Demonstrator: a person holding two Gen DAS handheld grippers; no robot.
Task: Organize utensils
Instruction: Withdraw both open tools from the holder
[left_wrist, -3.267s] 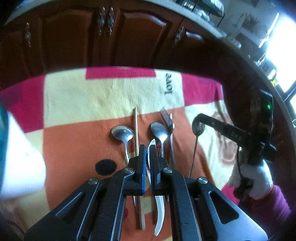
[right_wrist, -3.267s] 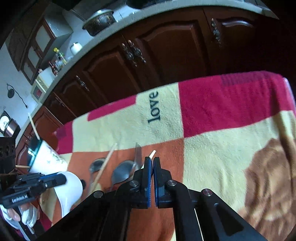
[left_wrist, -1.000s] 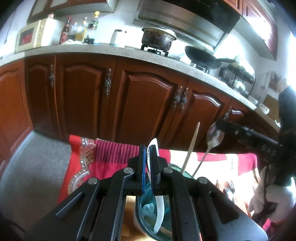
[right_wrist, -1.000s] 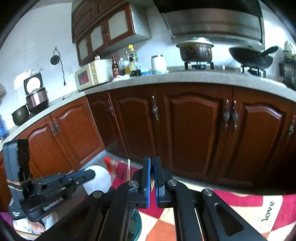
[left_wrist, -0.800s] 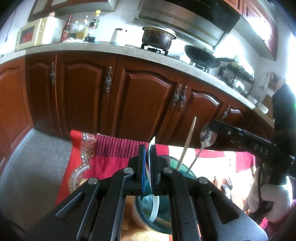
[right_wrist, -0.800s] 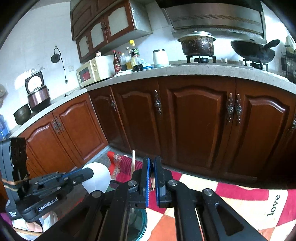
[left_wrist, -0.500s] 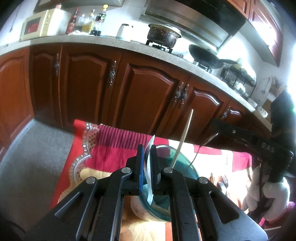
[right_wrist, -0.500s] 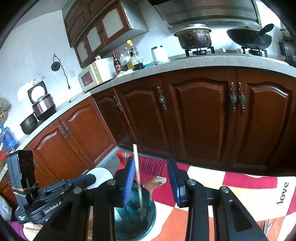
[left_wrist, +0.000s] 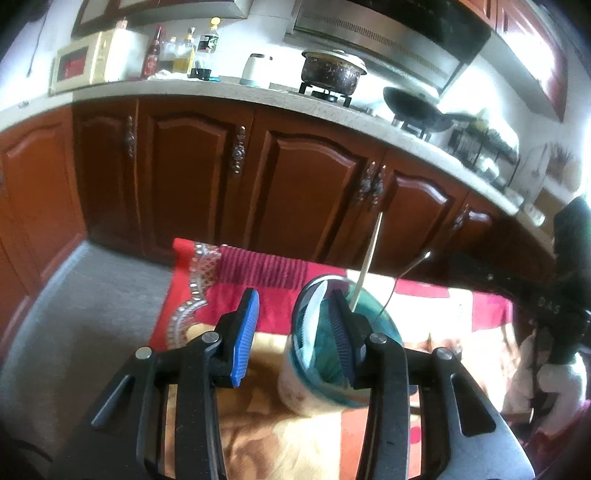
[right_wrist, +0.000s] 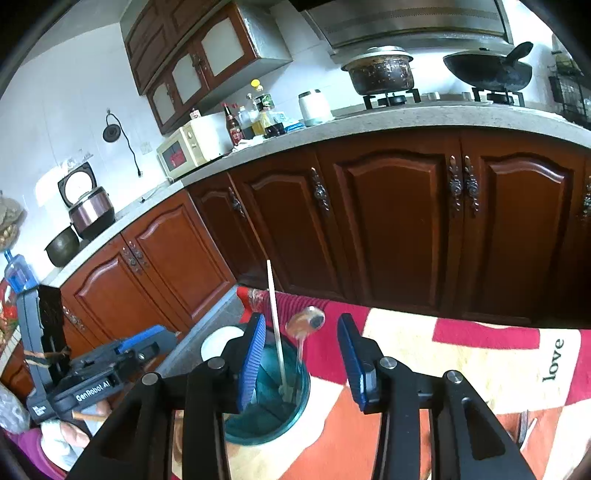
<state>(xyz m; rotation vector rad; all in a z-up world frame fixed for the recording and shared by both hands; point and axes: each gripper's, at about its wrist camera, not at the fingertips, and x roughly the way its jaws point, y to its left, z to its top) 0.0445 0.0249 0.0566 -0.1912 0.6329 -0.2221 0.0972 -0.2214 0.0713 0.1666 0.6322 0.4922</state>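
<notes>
A teal-rimmed cup (left_wrist: 317, 391) stands on the checked blanket (left_wrist: 258, 435). A white plastic spoon (left_wrist: 308, 317), a wooden chopstick (left_wrist: 365, 266) and a metal spoon (left_wrist: 410, 269) stand in it. My left gripper (left_wrist: 295, 336) is open and empty, its right finger over the cup's mouth. In the right wrist view the cup (right_wrist: 273, 417) holds the chopstick (right_wrist: 275, 321) and the metal spoon (right_wrist: 304, 325). My right gripper (right_wrist: 301, 363) is open and empty just above the cup.
Dark wooden cabinets (right_wrist: 388, 221) and a grey counter (right_wrist: 406, 122) with a pot and a wok stand behind. The blanket's far edge (left_wrist: 258, 254) drops to a grey floor (left_wrist: 74, 314). The left gripper's body (right_wrist: 92, 373) shows at the right wrist view's lower left.
Both grippers have opened. The left let the white spoon go into the cup, and the right let the metal spoon go into it. Earlier both carried them from the blanket.
</notes>
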